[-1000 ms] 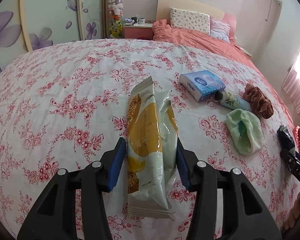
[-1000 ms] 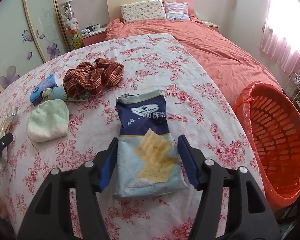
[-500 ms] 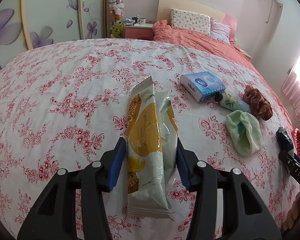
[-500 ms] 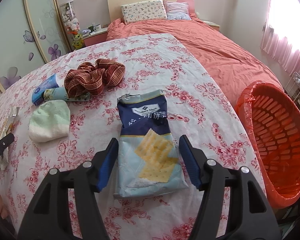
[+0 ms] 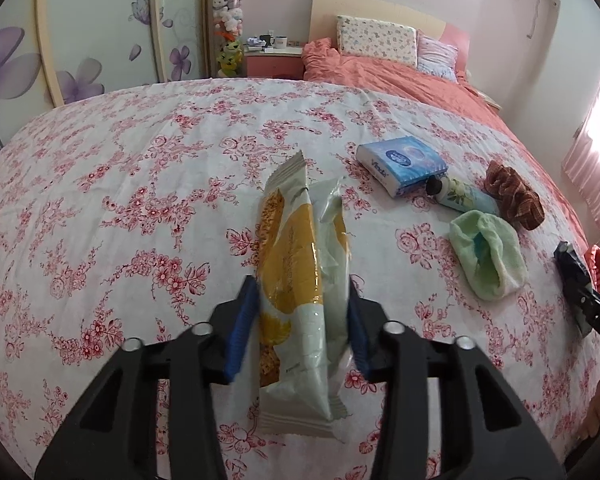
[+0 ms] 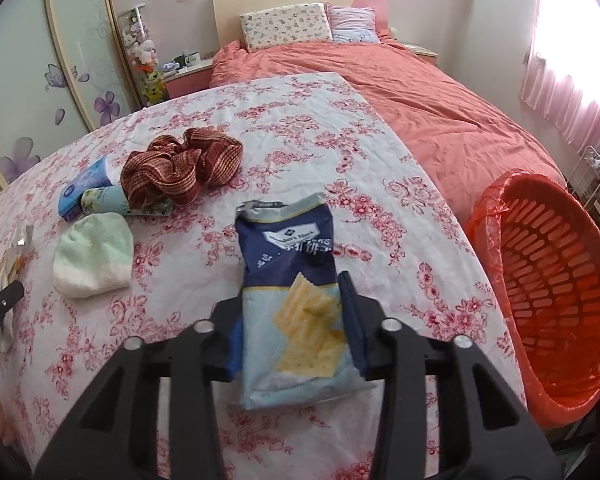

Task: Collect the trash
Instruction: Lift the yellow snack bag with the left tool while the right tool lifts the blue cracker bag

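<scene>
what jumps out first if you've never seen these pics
Two snack wrappers on the floral bedspread, each with a gripper closing around it: the yellow wrapper in the left gripper, the blue cracker bag in the right gripper. Next, the orange bin beside the bed, at right.

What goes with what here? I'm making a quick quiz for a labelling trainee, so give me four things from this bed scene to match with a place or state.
Things:
1. yellow snack wrapper
2. cracker bag
3. orange basket
4. green cloth

Places or states:
A. beside the bed, lined with a red bag
B. between the left gripper's closing jaws
C. lying loose near the scrunchie
D. between the right gripper's closing jaws

Pairs: 1-B, 2-D, 3-A, 4-C
</scene>
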Action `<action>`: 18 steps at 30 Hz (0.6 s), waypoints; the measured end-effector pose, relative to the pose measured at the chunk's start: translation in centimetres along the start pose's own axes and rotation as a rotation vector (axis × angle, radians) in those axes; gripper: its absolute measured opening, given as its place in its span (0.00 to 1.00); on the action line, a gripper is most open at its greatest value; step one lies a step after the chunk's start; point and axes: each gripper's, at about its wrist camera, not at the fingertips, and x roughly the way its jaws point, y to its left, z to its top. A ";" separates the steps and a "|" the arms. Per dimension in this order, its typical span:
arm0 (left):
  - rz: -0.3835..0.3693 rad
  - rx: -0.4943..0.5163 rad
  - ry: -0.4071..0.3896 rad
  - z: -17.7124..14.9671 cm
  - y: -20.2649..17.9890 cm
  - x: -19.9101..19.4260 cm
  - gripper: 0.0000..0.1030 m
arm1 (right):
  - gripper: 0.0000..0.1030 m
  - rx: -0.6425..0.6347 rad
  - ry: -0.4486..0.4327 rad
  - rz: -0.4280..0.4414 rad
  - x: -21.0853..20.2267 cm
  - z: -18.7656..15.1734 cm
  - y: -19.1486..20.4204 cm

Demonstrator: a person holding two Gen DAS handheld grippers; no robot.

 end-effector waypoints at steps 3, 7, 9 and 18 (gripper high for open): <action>-0.023 -0.005 0.008 0.0 0.0 -0.3 0.30 | 0.35 0.017 -0.016 0.019 -0.9 -0.1 -0.4; -0.039 -0.002 0.003 0.1 -0.4 -0.9 0.26 | 0.35 0.028 -0.056 0.041 -3.0 0.0 -1.0; -0.042 0.002 -0.004 0.2 -0.7 -1.4 0.26 | 0.35 0.030 -0.078 0.049 -4.1 0.2 -1.2; -0.110 0.034 -0.046 1.1 -4.5 -4.9 0.26 | 0.35 0.045 -0.211 0.068 -10.5 0.7 -3.0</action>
